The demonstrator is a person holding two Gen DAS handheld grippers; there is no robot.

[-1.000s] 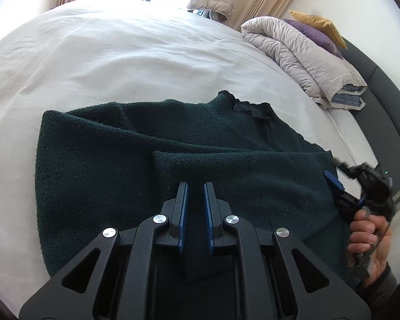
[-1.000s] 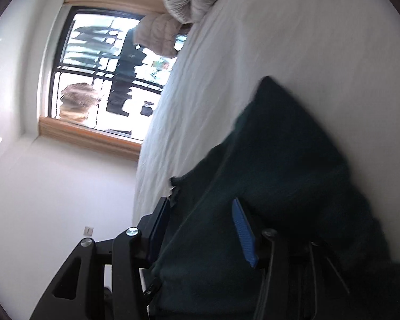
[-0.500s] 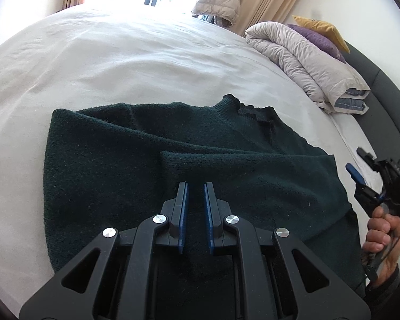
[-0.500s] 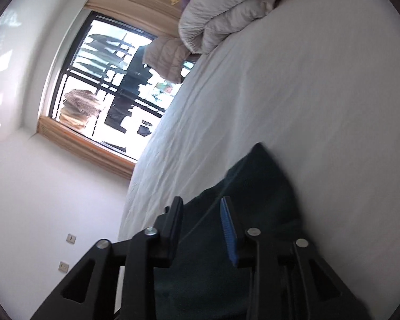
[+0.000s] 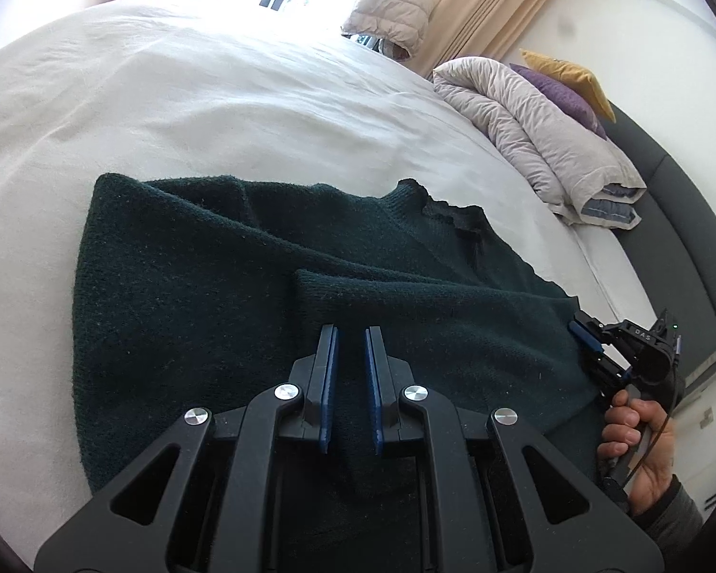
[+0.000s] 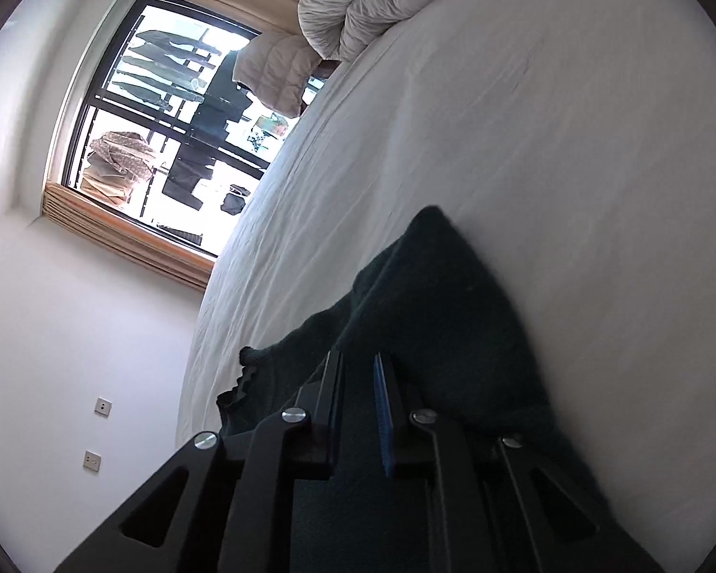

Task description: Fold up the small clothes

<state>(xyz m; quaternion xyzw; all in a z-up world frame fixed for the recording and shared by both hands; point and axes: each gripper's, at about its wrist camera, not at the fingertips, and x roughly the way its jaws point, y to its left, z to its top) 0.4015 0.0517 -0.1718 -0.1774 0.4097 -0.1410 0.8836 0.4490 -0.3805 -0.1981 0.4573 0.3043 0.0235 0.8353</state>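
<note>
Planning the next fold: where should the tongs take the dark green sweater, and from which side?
Likely the sweater's bottom-hem end, on the left of the left wrist view. It lies flat and free on the white sheet, opposite the collar. Come in low from the sheet side, pinch near a corner, carry it towards the collar.

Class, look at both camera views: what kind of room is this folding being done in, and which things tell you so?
Most likely a bedroom: a wide white-sheeted bed, a rolled-up duvet with cushions at its head, and a curtained window.
</note>
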